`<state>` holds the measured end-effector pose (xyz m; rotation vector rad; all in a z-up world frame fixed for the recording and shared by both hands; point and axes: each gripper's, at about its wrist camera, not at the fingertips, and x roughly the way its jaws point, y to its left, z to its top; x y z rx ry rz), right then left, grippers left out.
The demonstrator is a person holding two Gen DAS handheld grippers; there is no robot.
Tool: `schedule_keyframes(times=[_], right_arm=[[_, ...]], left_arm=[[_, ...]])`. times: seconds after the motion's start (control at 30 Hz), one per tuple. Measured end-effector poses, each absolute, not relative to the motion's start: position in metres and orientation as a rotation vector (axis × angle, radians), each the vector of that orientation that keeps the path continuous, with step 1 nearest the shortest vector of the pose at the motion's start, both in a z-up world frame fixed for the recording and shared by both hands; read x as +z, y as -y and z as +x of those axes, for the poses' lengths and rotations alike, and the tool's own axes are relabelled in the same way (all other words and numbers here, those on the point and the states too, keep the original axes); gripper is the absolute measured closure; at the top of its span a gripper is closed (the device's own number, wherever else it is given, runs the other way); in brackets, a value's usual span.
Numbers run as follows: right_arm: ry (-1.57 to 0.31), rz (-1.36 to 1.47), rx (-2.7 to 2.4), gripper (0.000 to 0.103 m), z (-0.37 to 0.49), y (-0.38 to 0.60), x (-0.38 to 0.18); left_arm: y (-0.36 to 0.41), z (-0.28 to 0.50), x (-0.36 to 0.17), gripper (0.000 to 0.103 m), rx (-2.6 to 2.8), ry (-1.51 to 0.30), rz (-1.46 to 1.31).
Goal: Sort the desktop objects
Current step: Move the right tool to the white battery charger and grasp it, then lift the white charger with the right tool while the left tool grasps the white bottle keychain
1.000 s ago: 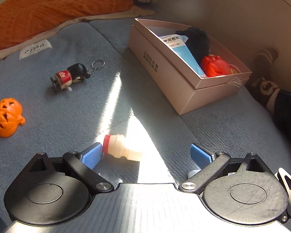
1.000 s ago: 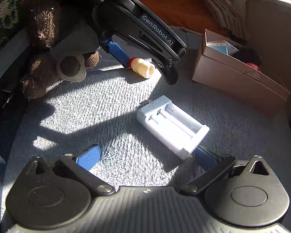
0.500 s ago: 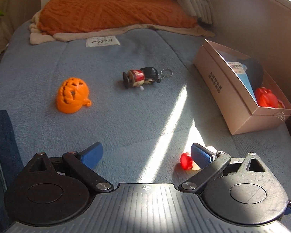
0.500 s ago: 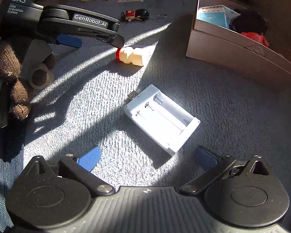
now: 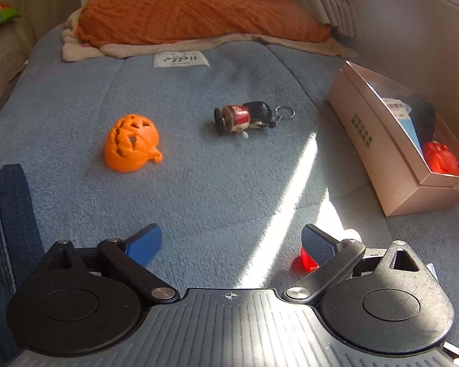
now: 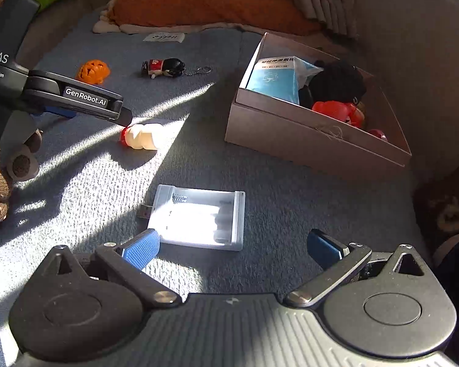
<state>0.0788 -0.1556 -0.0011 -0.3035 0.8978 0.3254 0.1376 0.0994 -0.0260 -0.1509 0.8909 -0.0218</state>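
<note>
Your left hand-held gripper (image 5: pixel 231 243) was released above the blanket (image 5: pixel 199 168), the small bottle (image 6: pixel 142 136) at its 3 o'clock finger. Your right hand-held gripper (image 6: pixel 232 244) gaped too, with the battery charger (image 6: pixel 199 217) at 12 o'clock and the box (image 6: pixel 306 140) at 1 o'clock.

- We see a fuzzy, matt grey-blue fleece blanket (image 5: pixel 199 183) covering the bed.
- The orange plastic pumpkin (image 5: pixel 131 143) looks smooth with a slight sheen.
- The pinkish-brown cardboard box (image 6: pixel 306 140) has a matt paper finish.
- The white plastic battery holder (image 6: pixel 199 217) is smooth and glossy in the sun, with metal springs.
- Our left claw (image 5: pixel 232 241) has textured blue pads (image 5: pixel 316 244) on matt black plastic arms.
- The orange knitted cloth (image 5: pixel 199 6) looks rough.
</note>
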Motion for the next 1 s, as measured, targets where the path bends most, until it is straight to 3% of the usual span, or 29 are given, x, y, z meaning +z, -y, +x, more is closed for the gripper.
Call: schedule_keyframes(times=[0.3,0.43,0.73,1.0], right_arm=[[-0.944,-0.31,0.368,0.002,0.081,0.115,-0.03],[-0.936,-0.311,0.368,0.024,0.077,0.121,-0.025],[-0.936,-0.413,0.355,0.024,0.06,0.132,-0.024],[-0.777,-0.562,0.345,0.018,0.038,0.117,-0.036]], left_arm=[[-0.098,0.137,-0.027,0.002,-0.013,-0.891,-0.134],[-0.099,0.138,-0.027,0.002,-0.009,-0.89,-0.138],[-0.1,0.129,-0.017,0.002,-0.038,-0.852,-0.161],[-0.045,0.121,-0.025,0.005,-0.199,-0.908,-0.087]])
